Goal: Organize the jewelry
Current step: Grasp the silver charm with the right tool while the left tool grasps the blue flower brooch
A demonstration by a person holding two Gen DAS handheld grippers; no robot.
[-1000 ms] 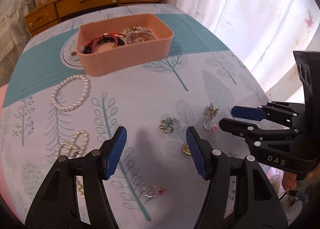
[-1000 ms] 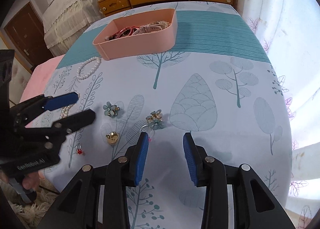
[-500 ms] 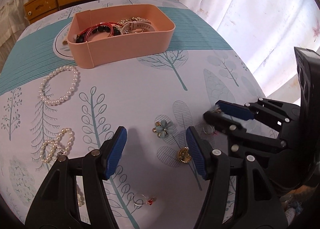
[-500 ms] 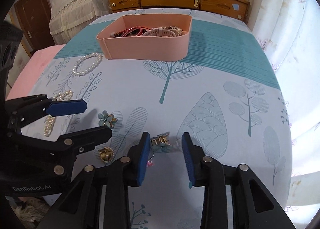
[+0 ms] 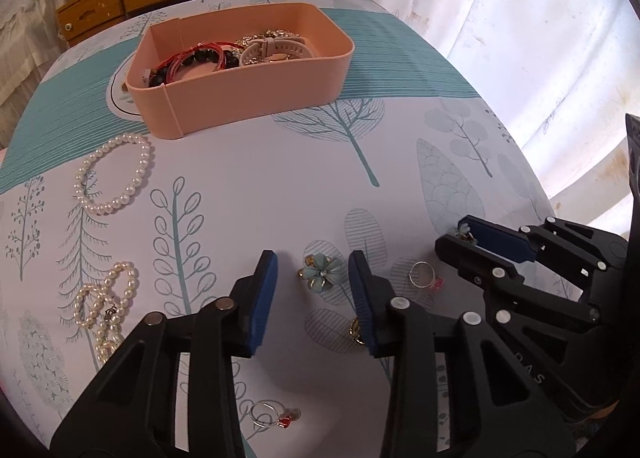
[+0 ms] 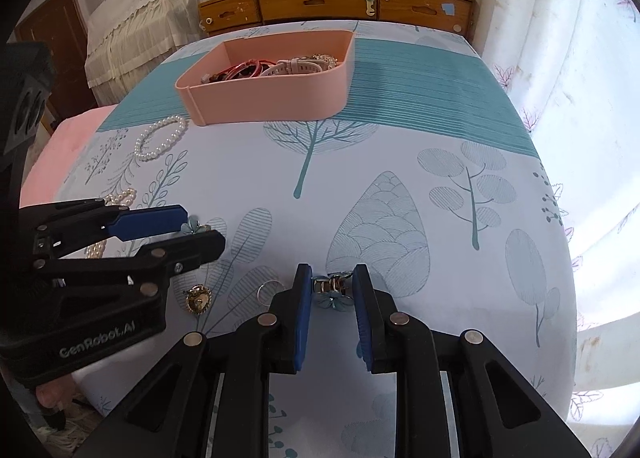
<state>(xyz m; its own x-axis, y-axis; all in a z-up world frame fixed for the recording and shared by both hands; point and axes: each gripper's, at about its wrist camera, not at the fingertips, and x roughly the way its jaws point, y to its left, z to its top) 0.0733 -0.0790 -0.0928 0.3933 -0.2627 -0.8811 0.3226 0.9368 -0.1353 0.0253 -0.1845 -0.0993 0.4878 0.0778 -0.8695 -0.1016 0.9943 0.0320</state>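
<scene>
Jewelry lies loose on the leafy surface (image 5: 248,178), and two pieces are being picked up at once. The right tool (image 6: 332,290), low in the middle of its own view, has been closing, and its blue pads look pressed on a small blue clip (image 6: 331,292). The left tool (image 5: 312,278), low in the middle of its view, has just been closing too. A blue flower (image 5: 320,277) sits between its pads, but gaps show on both sides, so it does not hold it yet.

Next, I think the left tool must squeeze the flower. Then both pieces go up into the pink box (image 5: 248,98), which sits near the top of both views with bracelets inside. Pearls (image 5: 114,174) at the left and two rings (image 5: 422,278) wait too.
</scene>
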